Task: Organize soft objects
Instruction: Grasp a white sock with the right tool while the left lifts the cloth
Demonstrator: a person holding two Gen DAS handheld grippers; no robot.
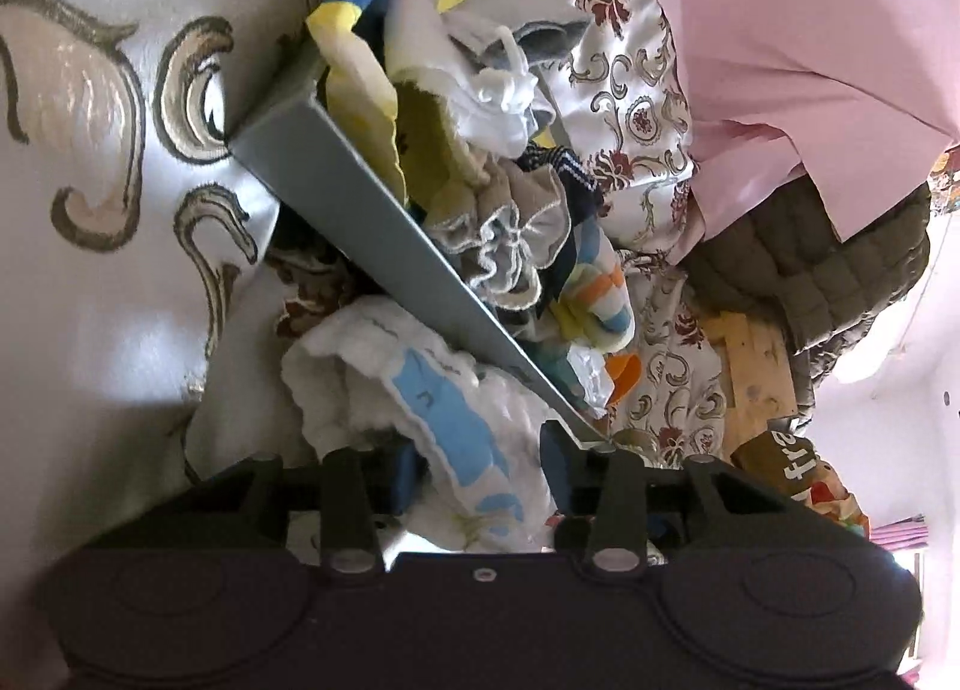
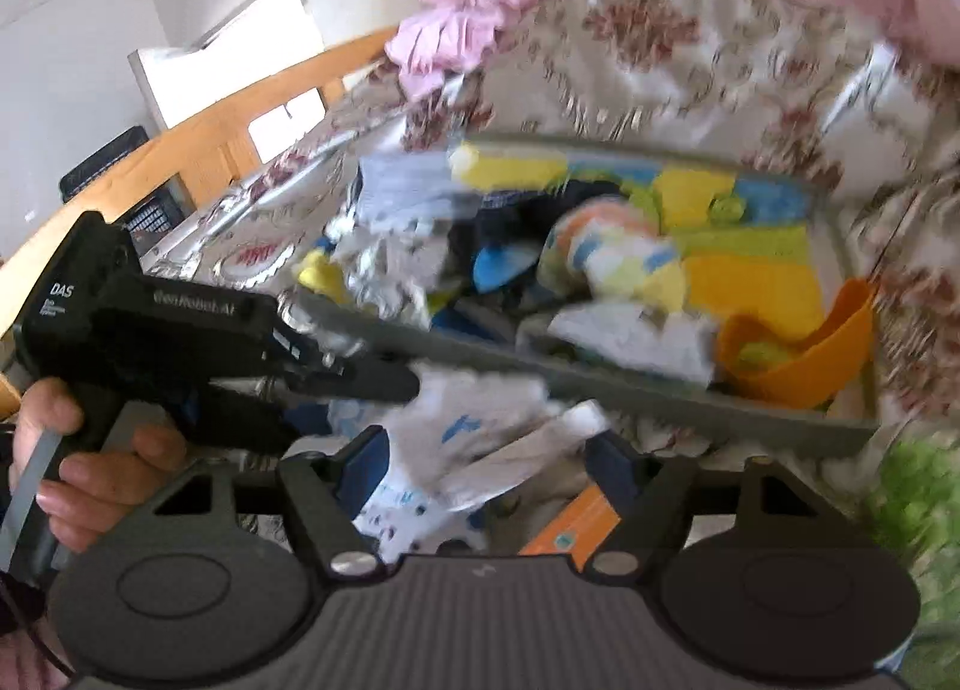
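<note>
Diaper (image 1: 456, 426) — white with blue print — lay between both grippers' spread fingers outside the grey bin (image 1: 360, 198); neither left gripper (image 1: 480, 480) nor right gripper (image 2: 486, 468) visibly clamped it. Next, I judged: grip, lift over the wall.

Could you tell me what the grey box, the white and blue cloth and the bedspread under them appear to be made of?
The grey box looks like thin rigid board or plastic: flat matte walls, crisp edges. The white and blue cloth looks like fluffy terry or fleece, with a nubby pile. The bedspread appears to be satin-like woven fabric, glossy with raised scroll patterns.
</note>
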